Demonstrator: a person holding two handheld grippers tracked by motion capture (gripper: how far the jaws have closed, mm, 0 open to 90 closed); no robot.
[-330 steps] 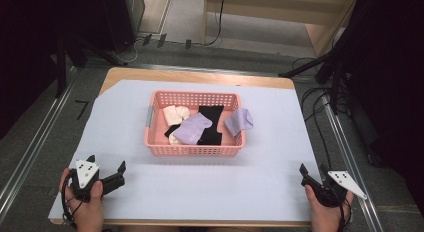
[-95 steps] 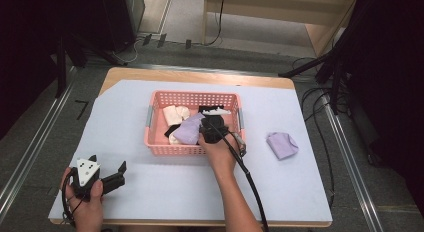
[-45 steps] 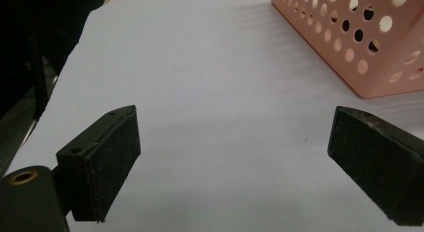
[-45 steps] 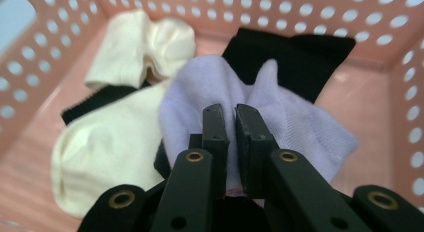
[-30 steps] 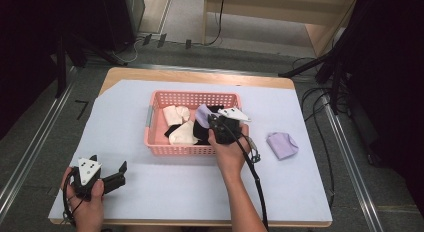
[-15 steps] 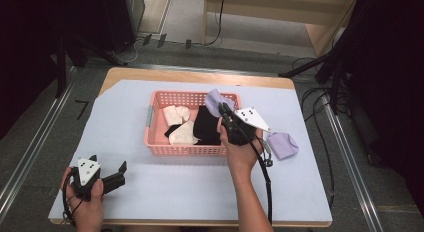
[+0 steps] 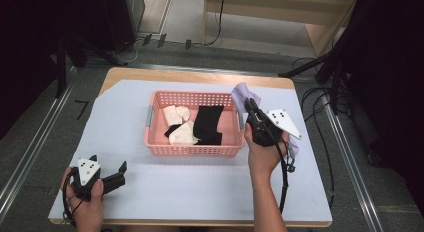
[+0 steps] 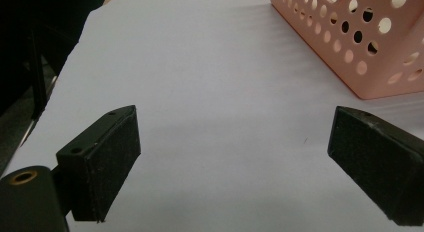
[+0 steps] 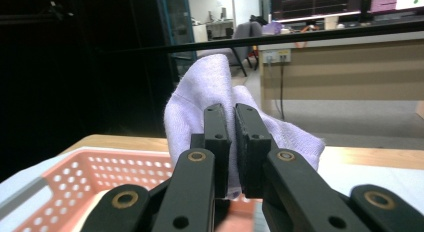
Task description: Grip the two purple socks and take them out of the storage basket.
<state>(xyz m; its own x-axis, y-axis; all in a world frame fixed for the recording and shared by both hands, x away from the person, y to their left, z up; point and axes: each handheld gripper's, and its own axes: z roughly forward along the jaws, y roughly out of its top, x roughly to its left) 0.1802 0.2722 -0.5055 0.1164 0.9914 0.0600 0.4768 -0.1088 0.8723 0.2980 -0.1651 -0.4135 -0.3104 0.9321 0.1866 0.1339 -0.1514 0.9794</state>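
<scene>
Our right gripper [image 9: 227, 142] has its jaws pressed together on a fold of the lavender cloth [image 9: 210, 92], which bunches above and behind the pads, so the pinch sits low on the fabric and the rest hangs free. In the high view that right gripper [image 7: 251, 111] is raised just off the right-hand wall of the pink basket [image 7: 192, 151], with the cloth [image 7: 242, 95] lifted near the basket's far right corner; we judge it is held high so the fabric clears the rim on its way out. Inside the basket lie a black garment [image 7: 207, 123] and pale cream pieces [image 7: 182, 133], apparently the ones yet to be taken. Our left gripper [image 8: 235, 157] holds its jaws spread wide with nothing between them, over the bare surface [image 8: 210, 72] short of the basket's near left corner [image 8: 370, 47], likely parked there to stay out of the way.
</scene>
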